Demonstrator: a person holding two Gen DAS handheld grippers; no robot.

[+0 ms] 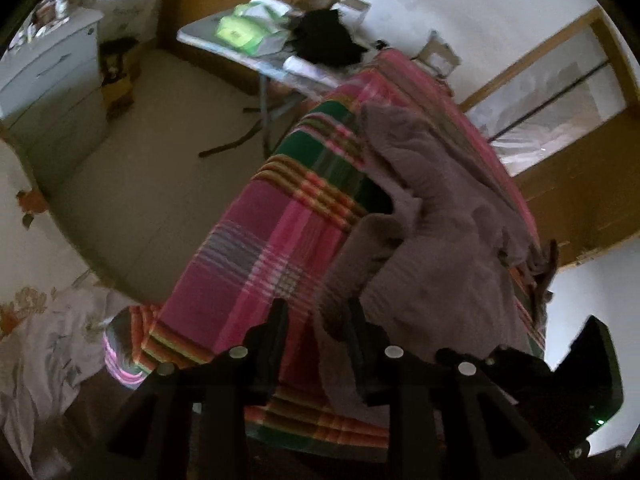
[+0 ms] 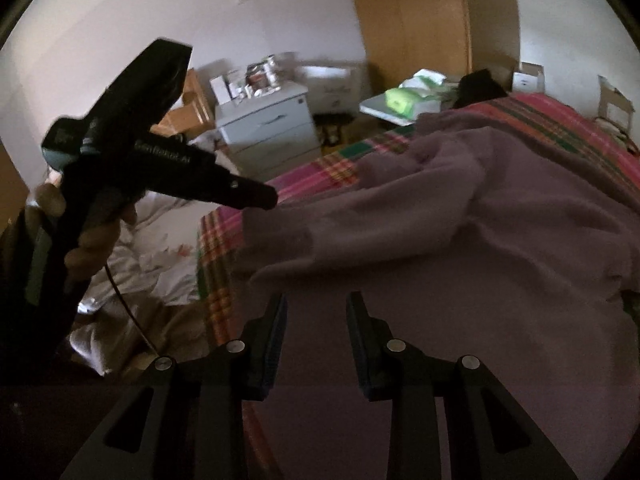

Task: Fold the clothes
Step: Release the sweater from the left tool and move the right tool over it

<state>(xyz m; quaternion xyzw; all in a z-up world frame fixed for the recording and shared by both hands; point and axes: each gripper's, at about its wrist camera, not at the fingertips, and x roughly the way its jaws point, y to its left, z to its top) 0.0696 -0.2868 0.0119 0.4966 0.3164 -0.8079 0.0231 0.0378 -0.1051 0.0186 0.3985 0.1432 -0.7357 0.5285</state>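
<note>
On the pink-and-green plaid bedspread [image 2: 316, 168], a crumpled mauve fleece garment [image 2: 460, 240] lies; left gripper [image 1: 318, 320] pinches its near sleeve, right gripper [image 2: 316, 312] hovers parted, empty.

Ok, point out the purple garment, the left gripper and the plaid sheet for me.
purple garment [image 2: 460, 240], right wrist view, on the broad body panel.
left gripper [image 2: 262, 199], right wrist view, at its fingertips on the sleeve end.
plaid sheet [image 1: 264, 240], left wrist view, on the bare pink area.
</note>
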